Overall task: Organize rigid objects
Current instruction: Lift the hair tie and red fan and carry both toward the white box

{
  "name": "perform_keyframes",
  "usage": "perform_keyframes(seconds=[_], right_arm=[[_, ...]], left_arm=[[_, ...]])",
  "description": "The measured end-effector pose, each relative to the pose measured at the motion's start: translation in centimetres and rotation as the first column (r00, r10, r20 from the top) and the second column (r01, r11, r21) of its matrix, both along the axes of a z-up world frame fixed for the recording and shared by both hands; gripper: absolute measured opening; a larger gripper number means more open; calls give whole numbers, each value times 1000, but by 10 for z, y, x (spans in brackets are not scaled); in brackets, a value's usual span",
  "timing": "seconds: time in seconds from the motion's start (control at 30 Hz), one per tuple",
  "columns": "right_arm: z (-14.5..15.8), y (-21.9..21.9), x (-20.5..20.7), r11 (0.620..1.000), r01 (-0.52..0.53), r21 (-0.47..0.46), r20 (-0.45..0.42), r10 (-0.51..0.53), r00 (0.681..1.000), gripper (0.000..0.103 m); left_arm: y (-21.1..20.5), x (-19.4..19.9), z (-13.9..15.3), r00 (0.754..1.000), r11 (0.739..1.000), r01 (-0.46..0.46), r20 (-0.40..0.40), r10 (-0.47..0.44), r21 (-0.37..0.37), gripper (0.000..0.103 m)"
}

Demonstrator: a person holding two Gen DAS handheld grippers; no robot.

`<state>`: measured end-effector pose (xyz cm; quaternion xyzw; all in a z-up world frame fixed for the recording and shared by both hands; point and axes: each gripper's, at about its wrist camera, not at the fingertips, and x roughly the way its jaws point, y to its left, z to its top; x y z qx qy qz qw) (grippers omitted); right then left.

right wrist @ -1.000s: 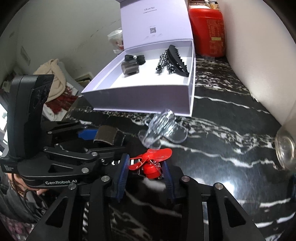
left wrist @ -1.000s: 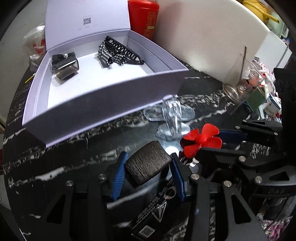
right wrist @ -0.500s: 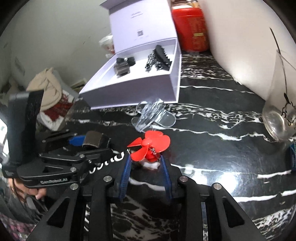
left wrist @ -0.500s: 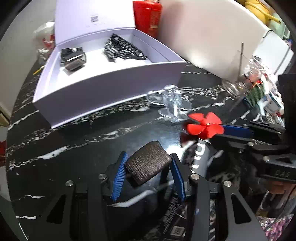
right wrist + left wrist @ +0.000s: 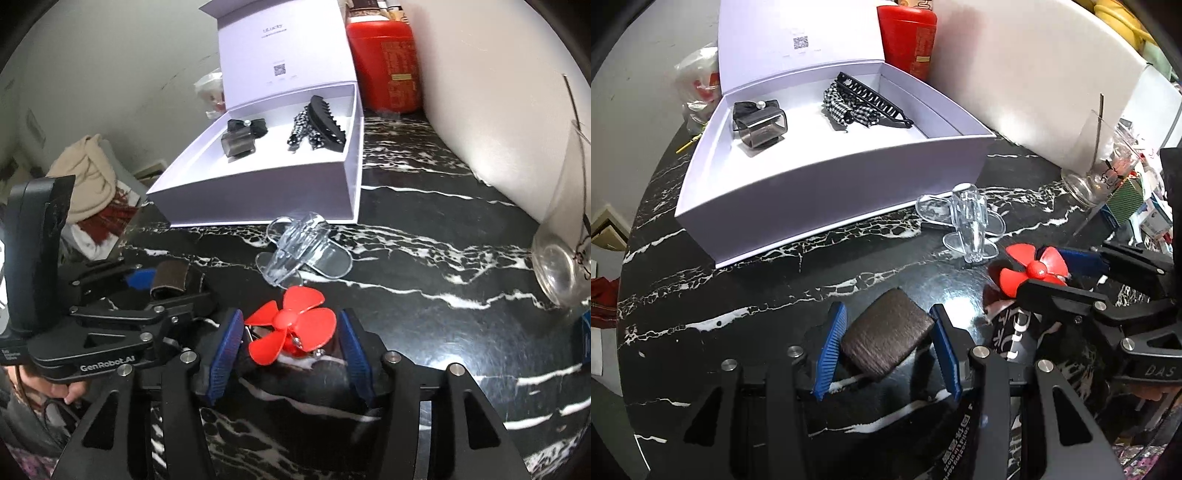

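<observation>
Both claws level above the table: left claw (image 5: pixel 886 341) clamps brown clip (image 5: pixel 885 339), right claw (image 5: pixel 290 341) clamps red fan (image 5: pixel 291 325).

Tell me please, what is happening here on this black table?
A person is sorting small hair clips into an open white box, with a gripper in each hand. The left gripper is shut on a dark brown clip, and the right gripper is shut on a red flower clip. Two clips already lie in the box: a grey square clip and a black checkered clip. A clear clip lies on the table in front of the box.
</observation>
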<state>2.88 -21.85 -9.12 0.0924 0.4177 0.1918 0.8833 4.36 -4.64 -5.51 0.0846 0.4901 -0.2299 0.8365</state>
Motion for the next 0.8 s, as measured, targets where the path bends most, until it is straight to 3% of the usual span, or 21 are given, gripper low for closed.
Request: perform_keyframes(seconds=[0.07,0.27,0.4,0.47,0.8], right_arm=[[0,-1,0,1000,-10,24,-1,10,1000,35],[1,-10,0,999,30,27,12,-30,999,31],[-2,-12,-3,997,60,-52,14,-59,998,32],[-5,-14,-4,995,66,-70,5,-65,998,43],[-6,-12,-2,993,73,-91,9,-72,997,43]], left_arm=[[1,0,0,1000,1000,-4,6,4,-13,46],[6,-3,0,1000,999,-15,13,16,-29,45],[9,-3,1,999,999,-29,18,29,-25,45],[11,-3,0,999,999,-37,23,37,-21,45],[13,-2,0,998,999,-49,30,49,-17,45]])
